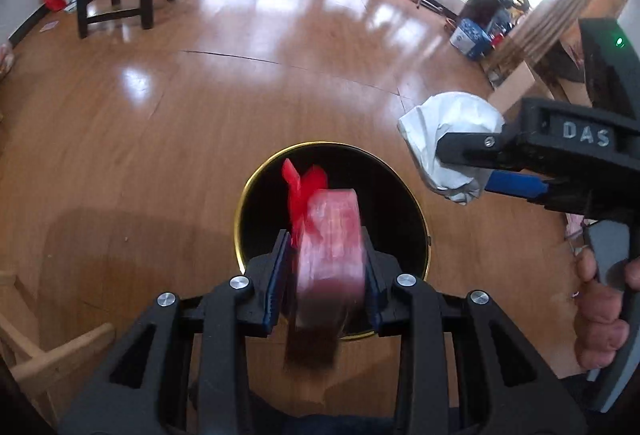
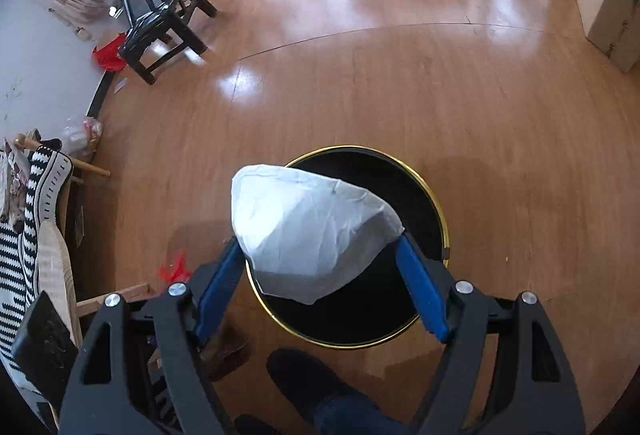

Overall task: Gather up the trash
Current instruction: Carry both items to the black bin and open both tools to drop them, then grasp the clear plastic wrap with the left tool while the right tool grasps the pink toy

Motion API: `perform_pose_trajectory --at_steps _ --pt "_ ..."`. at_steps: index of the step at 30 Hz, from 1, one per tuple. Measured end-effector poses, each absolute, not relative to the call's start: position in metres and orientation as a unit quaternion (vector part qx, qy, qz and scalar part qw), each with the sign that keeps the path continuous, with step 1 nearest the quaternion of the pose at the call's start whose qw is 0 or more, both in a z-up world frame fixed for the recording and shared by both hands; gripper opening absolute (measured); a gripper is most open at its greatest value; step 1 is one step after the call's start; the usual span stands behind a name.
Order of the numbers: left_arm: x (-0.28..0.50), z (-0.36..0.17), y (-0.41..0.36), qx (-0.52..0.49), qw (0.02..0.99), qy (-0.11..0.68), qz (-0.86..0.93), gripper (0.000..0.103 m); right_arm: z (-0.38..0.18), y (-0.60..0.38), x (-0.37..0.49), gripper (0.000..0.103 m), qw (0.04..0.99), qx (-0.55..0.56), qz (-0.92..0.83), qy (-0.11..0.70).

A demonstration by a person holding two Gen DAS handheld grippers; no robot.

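While left gripper (image 1: 326, 255) pinches red packet (image 1: 332, 235) over bin (image 1: 256, 179), right gripper (image 2: 320, 275) clamps white wad (image 2: 308, 231); centre each before release.

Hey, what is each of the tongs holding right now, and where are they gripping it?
Left tongs: red wrapped package, pinched across its sides. Right tongs: crumpled white paper, held at its lower edges.

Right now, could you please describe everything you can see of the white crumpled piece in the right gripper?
The white crumpled piece looks like thin creased paper or plastic, bunched into a rounded wedge. The right gripper holds it between its blue pads, above the near-left rim of the black, gold-rimmed bin. Nothing else touches it.
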State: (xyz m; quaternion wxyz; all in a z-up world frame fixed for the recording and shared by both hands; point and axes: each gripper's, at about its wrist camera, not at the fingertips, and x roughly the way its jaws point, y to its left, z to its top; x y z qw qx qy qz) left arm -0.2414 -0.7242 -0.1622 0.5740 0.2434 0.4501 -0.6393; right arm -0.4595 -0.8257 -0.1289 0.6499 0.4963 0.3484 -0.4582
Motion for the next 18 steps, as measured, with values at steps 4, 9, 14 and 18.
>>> perform_pose_trajectory --at_steps 4,9,14,18 --pt "-0.237 -0.173 -0.725 0.245 0.566 0.457 -0.641 0.049 -0.132 -0.829 -0.453 0.081 0.646 0.496 -0.46 0.353" --pt "-0.228 -0.174 -0.726 0.241 0.578 0.454 -0.634 0.071 -0.131 -0.828 -0.457 0.088 0.643 0.497 -0.47 0.345" --pt "-0.206 -0.147 -0.703 0.226 0.607 0.439 -0.623 0.082 -0.123 -0.823 -0.451 0.089 0.655 0.493 -0.461 0.34" --pt "-0.184 -0.118 -0.677 0.204 0.628 0.444 -0.606 0.086 -0.104 -0.811 -0.437 0.089 0.679 0.469 -0.456 0.333"
